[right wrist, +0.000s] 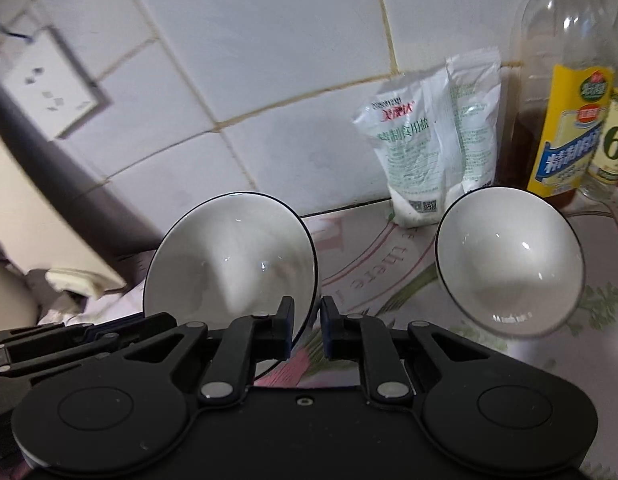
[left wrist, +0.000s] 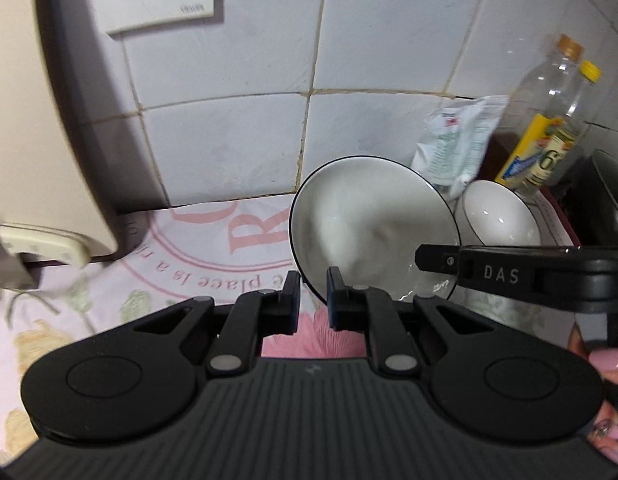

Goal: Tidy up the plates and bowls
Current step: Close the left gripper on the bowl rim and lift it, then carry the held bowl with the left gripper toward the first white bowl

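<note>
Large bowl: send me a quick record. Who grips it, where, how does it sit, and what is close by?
large bowl: white, dark rim, tilted with its inside toward both cameras
left gripper: jaws shut on its near rim
right gripper: jaws shut on the same rim, further right
small bowl: to the right, apart, not gripped
behind: white bag and bottles by the tiled wall
surface: printed cloth

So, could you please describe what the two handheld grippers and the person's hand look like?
Both the left gripper and right gripper are matte black, with two round discs on the body, silver pivot pins and linkage arms out to flat jaws. The right one's side reads "DAS". The hand has pink polished nails, one decorated.
</note>
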Demonstrator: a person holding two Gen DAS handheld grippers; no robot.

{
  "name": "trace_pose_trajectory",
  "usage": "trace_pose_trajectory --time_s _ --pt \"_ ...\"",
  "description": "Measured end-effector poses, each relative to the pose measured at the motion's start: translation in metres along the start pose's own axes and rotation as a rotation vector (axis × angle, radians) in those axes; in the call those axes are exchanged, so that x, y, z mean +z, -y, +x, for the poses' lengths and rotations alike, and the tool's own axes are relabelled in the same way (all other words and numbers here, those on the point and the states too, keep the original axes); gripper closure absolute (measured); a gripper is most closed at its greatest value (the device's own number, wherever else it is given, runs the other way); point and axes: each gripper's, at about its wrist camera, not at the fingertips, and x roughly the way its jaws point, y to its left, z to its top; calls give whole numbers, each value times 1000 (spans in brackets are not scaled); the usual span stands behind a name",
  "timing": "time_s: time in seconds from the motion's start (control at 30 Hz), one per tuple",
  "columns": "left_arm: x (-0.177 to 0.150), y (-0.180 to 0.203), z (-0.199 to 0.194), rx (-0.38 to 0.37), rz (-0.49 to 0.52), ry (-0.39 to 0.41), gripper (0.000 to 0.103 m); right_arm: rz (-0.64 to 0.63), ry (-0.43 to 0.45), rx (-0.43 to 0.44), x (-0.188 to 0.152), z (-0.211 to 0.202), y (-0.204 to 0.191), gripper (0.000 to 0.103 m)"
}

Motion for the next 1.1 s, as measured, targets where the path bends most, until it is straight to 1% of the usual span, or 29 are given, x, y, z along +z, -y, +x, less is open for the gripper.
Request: trace_pose_trajectory --time_s 0.13,0.33,0.63,0.83,1.1 --pt "-14 4 -34 2 34 22 92 -14 -5 10 -10 -29 -16 85" --pt "-36 6 -84 -14 48 52 92 -18 -13 37 -30 -66 -34 85" --pt "-82 1 -144 -15 63 105 91 -50 31 48 -73 -120 -66 86" --pt "-118 -7 -174 -14 48 130 91 -70 27 58 -104 -142 -83 86" --pt "-159 -14 -210 24 53 167 91 -89 6 83 -136 -154 -103 86"
